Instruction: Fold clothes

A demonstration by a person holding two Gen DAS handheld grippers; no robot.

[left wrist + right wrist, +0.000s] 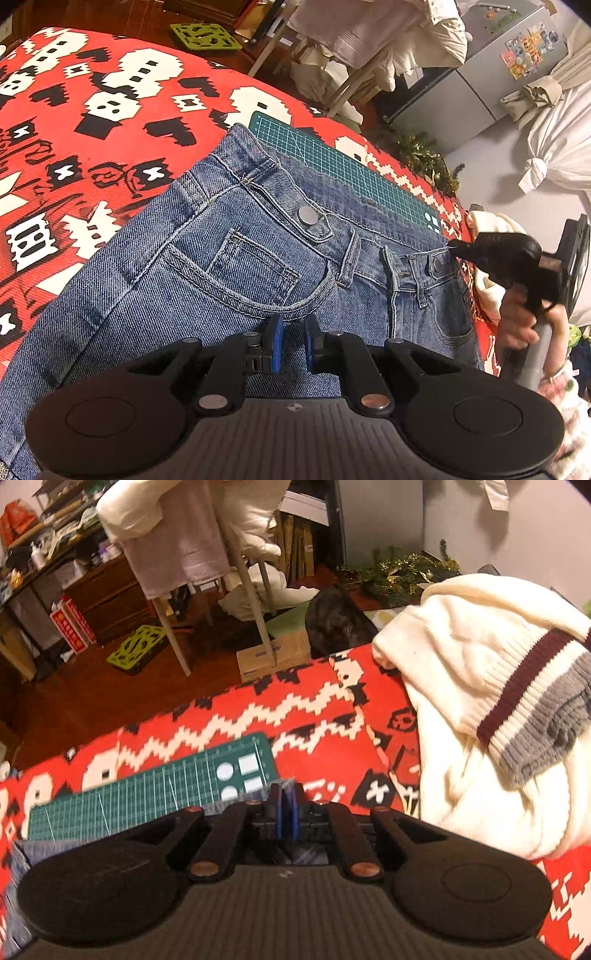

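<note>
Blue jeans [236, 266] lay waist-up across a red patterned blanket [110, 110], partly covering a green cutting mat [343, 166].

The left gripper [294, 343] hovered over the denim near the front pocket, its blue pads slightly apart. At three o'clock, the right gripper [452, 244] met the waistband's corner; its own view showed the pads pressed together on a sliver of denim, blurred. A cream sweater [480, 709] sat beyond. The legs ran out of frame.
</note>
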